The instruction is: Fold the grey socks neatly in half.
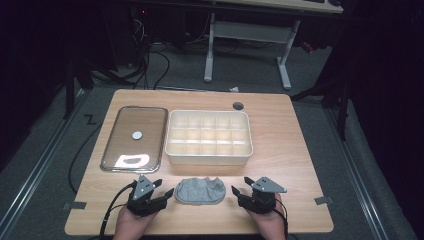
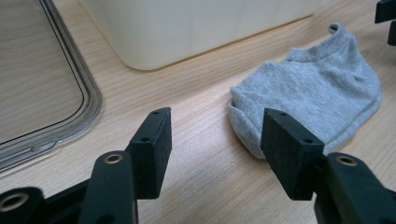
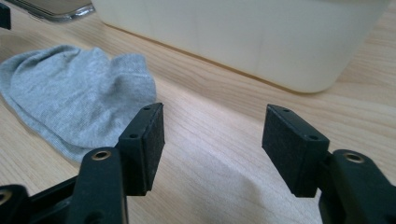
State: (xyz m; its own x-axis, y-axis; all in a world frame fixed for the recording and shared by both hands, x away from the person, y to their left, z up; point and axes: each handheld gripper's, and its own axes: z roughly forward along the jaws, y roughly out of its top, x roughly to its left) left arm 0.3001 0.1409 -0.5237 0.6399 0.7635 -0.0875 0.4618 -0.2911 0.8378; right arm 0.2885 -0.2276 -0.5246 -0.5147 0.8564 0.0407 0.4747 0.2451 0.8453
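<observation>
A grey sock (image 1: 201,190) lies flat on the wooden table near its front edge, between my two grippers. My left gripper (image 1: 163,188) rests just left of the sock and is open, with only bare wood between its pads (image 2: 152,147); the sock (image 2: 313,91) lies ahead and to the right of them. My right gripper (image 1: 240,185) rests just right of the sock, also open and holding nothing. In the right gripper view the sock (image 3: 70,91) lies to the left of its left fingertip (image 3: 144,144).
A cream divided box (image 1: 208,137) with several compartments stands behind the sock. Left of it lies a clear lid (image 1: 134,138) with a small round knob. The box wall (image 2: 196,28) stands close ahead of both grippers. A cable hole (image 1: 238,106) sits at the table's back.
</observation>
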